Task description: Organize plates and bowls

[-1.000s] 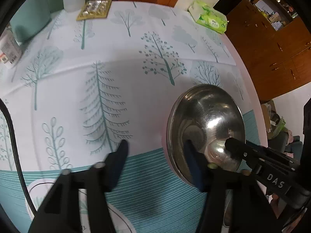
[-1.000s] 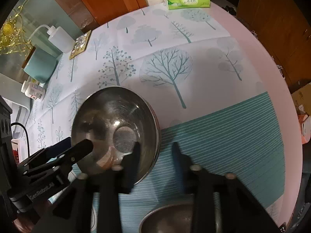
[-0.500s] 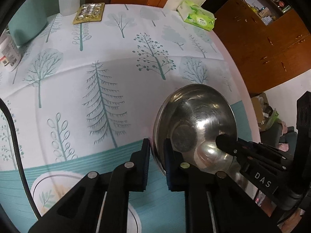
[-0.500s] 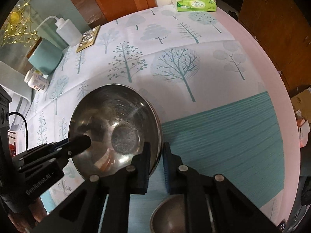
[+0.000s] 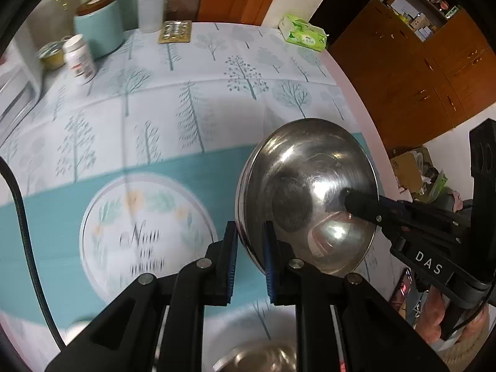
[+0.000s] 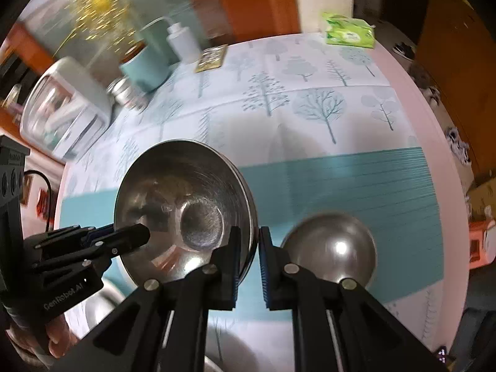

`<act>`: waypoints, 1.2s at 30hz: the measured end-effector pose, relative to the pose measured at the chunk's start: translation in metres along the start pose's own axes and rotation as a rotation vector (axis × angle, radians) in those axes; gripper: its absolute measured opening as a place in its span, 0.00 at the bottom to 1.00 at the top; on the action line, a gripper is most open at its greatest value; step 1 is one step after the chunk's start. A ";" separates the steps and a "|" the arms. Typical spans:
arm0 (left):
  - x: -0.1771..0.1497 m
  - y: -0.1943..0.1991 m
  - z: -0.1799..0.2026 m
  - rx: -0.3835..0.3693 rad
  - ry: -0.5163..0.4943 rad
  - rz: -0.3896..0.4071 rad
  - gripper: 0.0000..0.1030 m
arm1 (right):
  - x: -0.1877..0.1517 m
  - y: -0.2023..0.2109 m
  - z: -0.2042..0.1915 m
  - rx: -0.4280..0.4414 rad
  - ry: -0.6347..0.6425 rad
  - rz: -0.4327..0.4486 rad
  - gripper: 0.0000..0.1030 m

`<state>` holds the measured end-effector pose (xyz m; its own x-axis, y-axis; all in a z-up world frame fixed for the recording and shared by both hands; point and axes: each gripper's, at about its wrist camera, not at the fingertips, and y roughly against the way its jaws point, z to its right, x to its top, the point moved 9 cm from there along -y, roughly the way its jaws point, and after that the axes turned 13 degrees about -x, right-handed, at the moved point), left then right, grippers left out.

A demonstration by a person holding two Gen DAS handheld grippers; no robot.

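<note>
A steel bowl (image 5: 307,195) (image 6: 186,204) hangs tilted above the tree-print tablecloth, held by both grippers. My left gripper (image 5: 249,248) is shut on its near rim, one pad inside and one outside. My right gripper (image 6: 249,248) is shut on the opposite rim in the same way. Each gripper shows in the other's view, the right gripper (image 5: 356,201) reaching into the bowl from the right and the left gripper (image 6: 136,235) from the left. A second steel bowl (image 6: 328,248) sits on the teal band below. A flower-print white plate (image 5: 145,232) lies to the left.
At the table's back stand a teal canister (image 5: 99,28), a squeeze bottle (image 5: 150,6), a pill bottle (image 5: 80,59), a blister pack (image 5: 176,32) and a green tissue pack (image 5: 303,35). A white appliance (image 6: 65,108) is at the left. The table edge (image 6: 434,155) curves along the right.
Both grippers closed onto the bowl's rim, the left from wide apart. They then rose with the bowl, which left the cloth. More of the table now shows.
</note>
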<state>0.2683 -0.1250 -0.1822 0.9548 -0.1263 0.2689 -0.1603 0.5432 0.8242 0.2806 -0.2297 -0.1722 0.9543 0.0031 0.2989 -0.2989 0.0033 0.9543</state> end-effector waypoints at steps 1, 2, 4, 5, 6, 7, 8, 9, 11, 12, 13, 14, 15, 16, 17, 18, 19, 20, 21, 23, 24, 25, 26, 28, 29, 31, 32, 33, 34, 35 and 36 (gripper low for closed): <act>-0.010 0.008 0.004 0.000 0.007 0.003 0.13 | -0.005 0.005 -0.002 0.004 0.013 0.001 0.11; -0.019 0.013 0.007 0.000 0.008 0.004 0.13 | -0.011 0.010 -0.004 0.010 0.026 0.000 0.11; -0.040 0.026 0.012 0.006 0.011 0.008 0.13 | -0.024 0.023 -0.009 0.033 0.055 0.005 0.11; -0.048 0.030 0.014 0.007 0.012 0.007 0.14 | -0.030 0.029 -0.012 0.041 0.071 0.008 0.11; -0.061 0.036 0.015 0.011 0.016 0.004 0.14 | -0.037 0.034 -0.016 0.051 0.085 0.009 0.11; -0.071 0.040 0.016 0.014 0.021 0.000 0.14 | -0.045 0.038 -0.019 0.064 0.098 0.009 0.11; -0.080 0.043 0.017 0.016 0.027 -0.005 0.15 | -0.051 0.041 -0.021 0.072 0.107 0.007 0.11; -0.093 0.046 0.018 0.018 0.035 -0.013 0.15 | -0.060 0.044 -0.025 0.079 0.120 0.004 0.11; -0.113 0.051 0.018 0.026 0.037 -0.023 0.16 | -0.076 0.048 -0.031 0.087 0.149 0.006 0.11; -0.122 0.052 0.018 0.030 0.037 -0.027 0.16 | -0.083 0.049 -0.034 0.088 0.160 0.005 0.11; -0.134 0.054 0.017 0.036 0.037 -0.033 0.17 | -0.093 0.049 -0.037 0.090 0.174 0.000 0.11; -0.143 0.054 0.017 0.039 0.042 -0.036 0.17 | -0.101 0.048 -0.038 0.095 0.180 -0.005 0.11; -0.152 0.054 0.016 0.040 0.048 -0.040 0.17 | -0.110 0.047 -0.040 0.101 0.184 -0.014 0.11; -0.164 0.052 0.014 0.041 0.056 -0.050 0.18 | -0.119 0.045 -0.042 0.107 0.192 -0.024 0.11; -0.172 0.051 0.013 0.039 0.064 -0.056 0.18 | -0.126 0.044 -0.043 0.110 0.198 -0.030 0.11; -0.180 0.050 0.012 0.035 0.073 -0.061 0.18 | -0.135 0.042 -0.044 0.111 0.206 -0.036 0.11; -0.191 0.047 0.011 0.032 0.081 -0.068 0.18 | -0.143 0.040 -0.045 0.110 0.214 -0.045 0.11; -0.197 0.046 0.010 0.033 0.085 -0.070 0.18 | -0.152 0.037 -0.046 0.113 0.220 -0.054 0.11; -0.204 0.044 0.010 0.035 0.087 -0.072 0.18 | -0.159 0.034 -0.047 0.116 0.220 -0.063 0.11; -0.216 0.039 0.008 0.047 0.081 -0.076 0.18 | -0.171 0.030 -0.048 0.115 0.224 -0.072 0.11; -0.220 0.037 0.007 0.052 0.079 -0.075 0.18 | -0.177 0.027 -0.049 0.111 0.228 -0.076 0.11; -0.225 0.034 0.006 0.061 0.076 -0.074 0.18 | -0.183 0.023 -0.050 0.105 0.229 -0.082 0.11; -0.229 0.031 0.006 0.067 0.073 -0.075 0.18 | -0.188 0.020 -0.050 0.099 0.232 -0.088 0.11; -0.237 0.023 0.004 0.082 0.062 -0.082 0.19 | -0.197 0.012 -0.050 0.088 0.233 -0.103 0.11; -0.241 0.020 0.003 0.086 0.060 -0.086 0.20 | -0.201 0.008 -0.051 0.084 0.236 -0.110 0.11; -0.248 0.013 0.000 0.094 0.058 -0.093 0.21 | -0.206 0.002 -0.051 0.073 0.242 -0.119 0.11; -0.251 0.011 0.000 0.096 0.056 -0.094 0.21 | -0.208 0.000 -0.052 0.073 0.241 -0.124 0.11; -0.252 0.008 -0.002 0.097 0.057 -0.095 0.22 | -0.209 -0.002 -0.052 0.071 0.242 -0.125 0.11; -0.254 0.006 -0.004 0.097 0.061 -0.094 0.22 | -0.210 -0.003 -0.052 0.069 0.244 -0.125 0.11; -0.256 0.004 -0.006 0.096 0.064 -0.091 0.22 | -0.211 -0.004 -0.053 0.067 0.248 -0.126 0.11; -0.257 0.003 -0.007 0.093 0.071 -0.090 0.22 | -0.212 -0.006 -0.053 0.065 0.252 -0.128 0.11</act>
<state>0.0240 -0.0849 -0.2527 0.9812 -0.1107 0.1584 -0.0922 0.4523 0.8871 0.0797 -0.1773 -0.2416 0.9513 0.2551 0.1732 -0.1673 -0.0448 0.9849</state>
